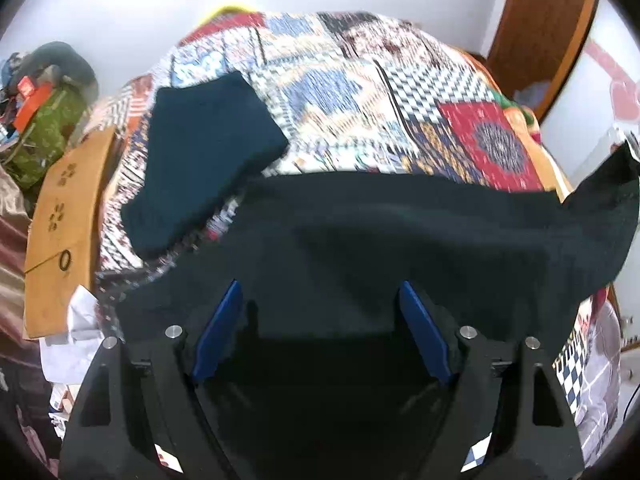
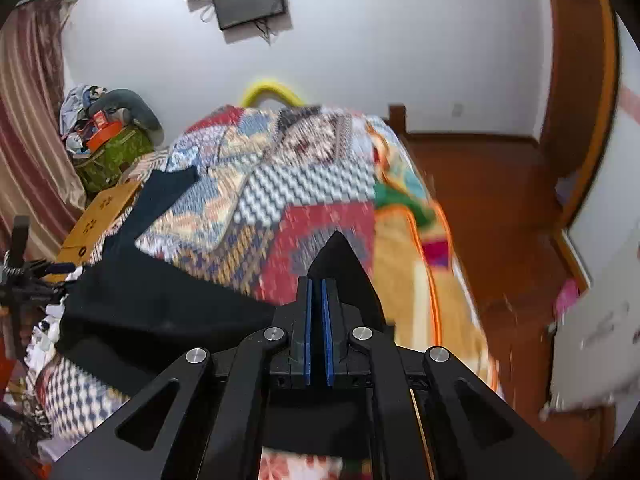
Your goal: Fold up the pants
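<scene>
My right gripper (image 2: 318,320) pinches the dark pants (image 2: 160,304); my left gripper (image 1: 320,332) gapes wide over them.

The pants (image 1: 400,232) lie across the near patchwork quilt (image 1: 352,92); left, a cardboard box (image 1: 68,216) carries blurred, unreadable printed marks.

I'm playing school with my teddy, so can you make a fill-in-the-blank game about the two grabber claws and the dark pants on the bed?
1. The right gripper is ____ on the black pants.
2. The left gripper has its blue fingers spread ____ over the dark cloth.
3. The pants lie on a colourful patchwork ____.
4. On the white wall above the bed hangs a dark ____.

Missing words: shut; open; quilt; screen
</scene>
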A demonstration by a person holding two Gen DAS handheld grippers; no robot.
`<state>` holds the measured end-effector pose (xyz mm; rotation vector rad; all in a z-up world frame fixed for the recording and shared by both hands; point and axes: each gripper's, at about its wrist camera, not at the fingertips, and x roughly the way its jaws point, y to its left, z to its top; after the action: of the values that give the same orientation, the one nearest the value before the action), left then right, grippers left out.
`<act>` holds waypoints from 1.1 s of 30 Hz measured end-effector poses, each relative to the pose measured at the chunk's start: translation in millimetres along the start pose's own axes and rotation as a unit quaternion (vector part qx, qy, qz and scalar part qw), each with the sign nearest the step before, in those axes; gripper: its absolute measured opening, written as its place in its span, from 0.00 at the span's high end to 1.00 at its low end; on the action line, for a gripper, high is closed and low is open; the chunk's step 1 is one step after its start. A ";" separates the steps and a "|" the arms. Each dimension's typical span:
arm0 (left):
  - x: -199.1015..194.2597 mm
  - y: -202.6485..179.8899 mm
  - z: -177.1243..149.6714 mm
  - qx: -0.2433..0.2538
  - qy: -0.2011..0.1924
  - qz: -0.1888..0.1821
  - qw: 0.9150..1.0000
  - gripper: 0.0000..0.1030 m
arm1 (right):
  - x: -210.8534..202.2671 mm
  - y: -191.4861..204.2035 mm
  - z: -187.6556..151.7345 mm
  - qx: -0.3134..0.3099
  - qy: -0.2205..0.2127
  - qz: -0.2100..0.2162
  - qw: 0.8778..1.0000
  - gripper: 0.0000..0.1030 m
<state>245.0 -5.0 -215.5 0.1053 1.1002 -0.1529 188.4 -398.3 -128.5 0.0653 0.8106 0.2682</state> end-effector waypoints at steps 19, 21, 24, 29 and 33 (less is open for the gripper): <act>-54.2 132.3 -61.7 -0.146 -0.043 0.058 0.987 0.22 | 15.8 61.1 3.7 -0.032 0.026 0.030 0.999 0.71; -52.4 158.8 -76.3 -0.172 -0.033 0.065 0.982 0.22 | 33.9 92.5 16.4 -0.061 0.030 0.052 0.996 0.70; -42.6 190.1 -99.4 -0.208 -0.009 0.065 0.976 0.22 | 62.9 135.3 27.8 -0.101 0.040 0.079 0.991 0.70; -22.3 209.3 -133.9 -0.232 0.023 0.035 0.972 0.22 | 108.0 199.0 32.8 -0.166 0.072 0.120 0.976 0.70; -2.7 203.3 -148.4 -0.233 0.050 -0.017 0.971 0.36 | 147.3 241.9 34.8 -0.217 0.109 0.131 0.961 0.69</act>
<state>149.1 219.2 -278.1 -0.3304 1.2128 0.0847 259.2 -125.0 -169.9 -0.2750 0.9460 0.7091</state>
